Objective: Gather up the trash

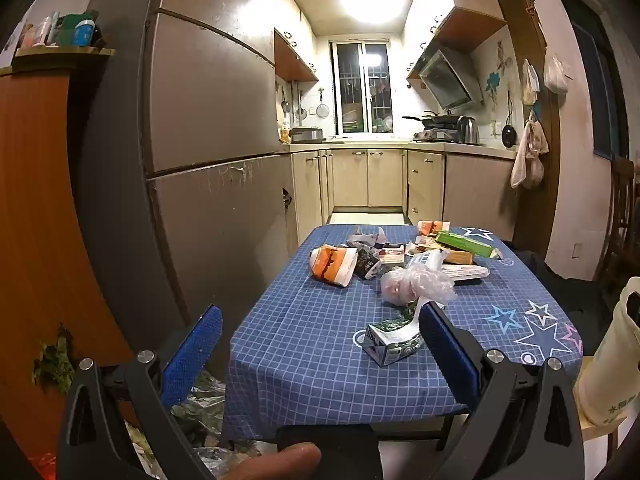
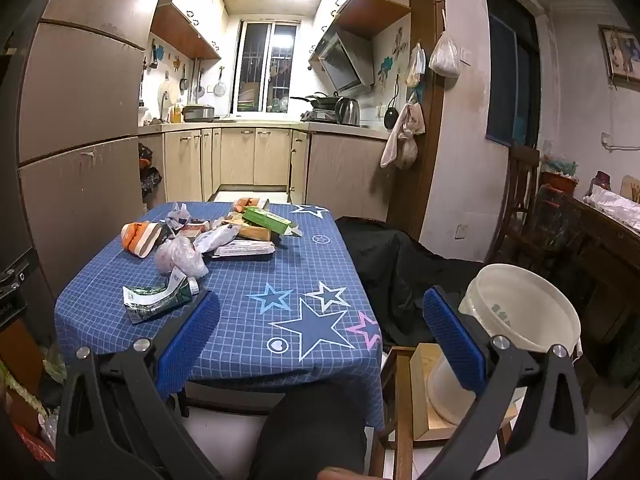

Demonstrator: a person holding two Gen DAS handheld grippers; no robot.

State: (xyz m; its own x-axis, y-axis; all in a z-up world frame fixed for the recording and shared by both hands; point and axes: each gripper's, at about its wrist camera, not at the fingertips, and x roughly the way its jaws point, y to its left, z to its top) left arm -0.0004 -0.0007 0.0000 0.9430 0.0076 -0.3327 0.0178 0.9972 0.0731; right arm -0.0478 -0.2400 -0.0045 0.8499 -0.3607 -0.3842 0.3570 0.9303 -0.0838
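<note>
Both grippers, left gripper [image 1: 320, 352] and right gripper [image 2: 320, 338], hang spread and empty; best straddle the near flattened carton [image 1: 394, 340] on the blue tablecloth [image 1: 312, 344] squarely, then carry right to the white bucket [image 2: 520, 312].

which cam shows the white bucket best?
Right wrist. The white bucket shows its open rim and inside, standing on a wooden stool beside the table. Left wrist catches only a cropped strip of its side at the right edge.
</note>
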